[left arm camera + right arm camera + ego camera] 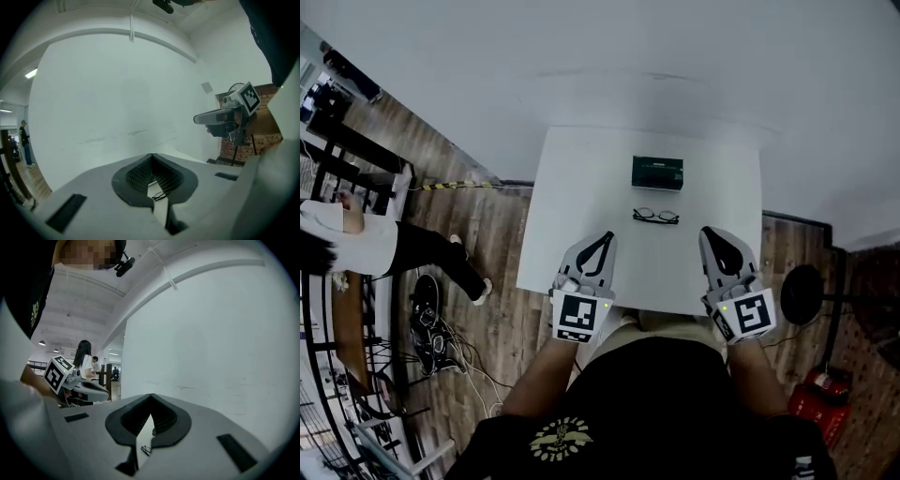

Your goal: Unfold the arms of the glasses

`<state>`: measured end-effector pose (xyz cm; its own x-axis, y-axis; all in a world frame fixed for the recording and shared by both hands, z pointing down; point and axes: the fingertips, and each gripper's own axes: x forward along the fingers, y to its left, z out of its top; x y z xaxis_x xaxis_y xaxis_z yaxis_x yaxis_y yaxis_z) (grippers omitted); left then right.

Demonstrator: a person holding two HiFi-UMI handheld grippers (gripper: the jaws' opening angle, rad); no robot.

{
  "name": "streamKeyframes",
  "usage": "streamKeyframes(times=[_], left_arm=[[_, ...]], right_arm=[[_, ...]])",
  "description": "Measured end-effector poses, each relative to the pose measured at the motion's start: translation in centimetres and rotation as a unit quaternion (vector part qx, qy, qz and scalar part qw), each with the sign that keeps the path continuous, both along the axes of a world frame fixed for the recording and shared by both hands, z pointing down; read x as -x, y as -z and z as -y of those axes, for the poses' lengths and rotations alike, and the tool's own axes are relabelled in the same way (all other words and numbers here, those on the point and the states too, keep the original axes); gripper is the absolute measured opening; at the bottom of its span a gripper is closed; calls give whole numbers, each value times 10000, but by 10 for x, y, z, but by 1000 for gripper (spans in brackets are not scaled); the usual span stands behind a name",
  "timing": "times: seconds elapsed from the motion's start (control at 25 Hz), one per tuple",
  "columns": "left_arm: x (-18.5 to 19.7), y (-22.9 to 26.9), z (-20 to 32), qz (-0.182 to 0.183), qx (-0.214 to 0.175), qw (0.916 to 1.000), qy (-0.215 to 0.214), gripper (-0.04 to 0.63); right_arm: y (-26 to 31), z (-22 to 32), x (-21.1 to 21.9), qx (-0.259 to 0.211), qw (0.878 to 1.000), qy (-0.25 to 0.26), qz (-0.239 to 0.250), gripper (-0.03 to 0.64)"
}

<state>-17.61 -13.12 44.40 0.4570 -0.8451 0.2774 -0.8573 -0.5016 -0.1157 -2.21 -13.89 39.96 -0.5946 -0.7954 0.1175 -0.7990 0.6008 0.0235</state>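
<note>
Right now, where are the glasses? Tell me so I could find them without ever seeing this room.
Find the white table. Near the middle of its far side sits a dark green box, and just on the near side of that box lie the glasses. They are the small, thin, black-rimmed thing you can see through, not the solid block.

The black-framed glasses (656, 216) are lying near the middle of the white table (572, 187), their arms seemingly folded in.
</note>
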Motion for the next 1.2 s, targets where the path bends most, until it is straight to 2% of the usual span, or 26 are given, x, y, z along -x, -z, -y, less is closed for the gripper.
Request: streamKeyframes(times=[0.2, 0.36, 0.68, 0.84, 1.04, 1.12, 1.2], left_arm=[[-24, -16, 27, 134, 122, 9996, -218, 8], [-42, -43, 42, 384, 308, 9980, -394, 8], [-83, -112, 76, 1108, 720, 9864, -974, 8], [-98, -148, 90, 1549, 1030, 9754, -1186, 8], [-113, -195, 100, 2003, 1602, 9557, -1445, 8], [-119, -210, 105, 2110, 1760, 9498, -1495, 8], [-121, -225, 110, 2397, 1866, 9401, -1551, 9]], right_arm=[[-9, 25, -13, 92, 9999, -104, -63, 2], [-19, 40, -24, 230, 9995, -196, -106, 0], [-46, 57, -72, 442, 9976, -525, -72, 2], [-53, 67, -88, 513, 9967, -621, -95, 2], [-67, 80, -104, 655, 9954, -702, -45, 2], [-74, 84, -107, 727, 9948, -712, -25, 2], [-80, 88, -108, 794, 9943, -708, -18, 1]])
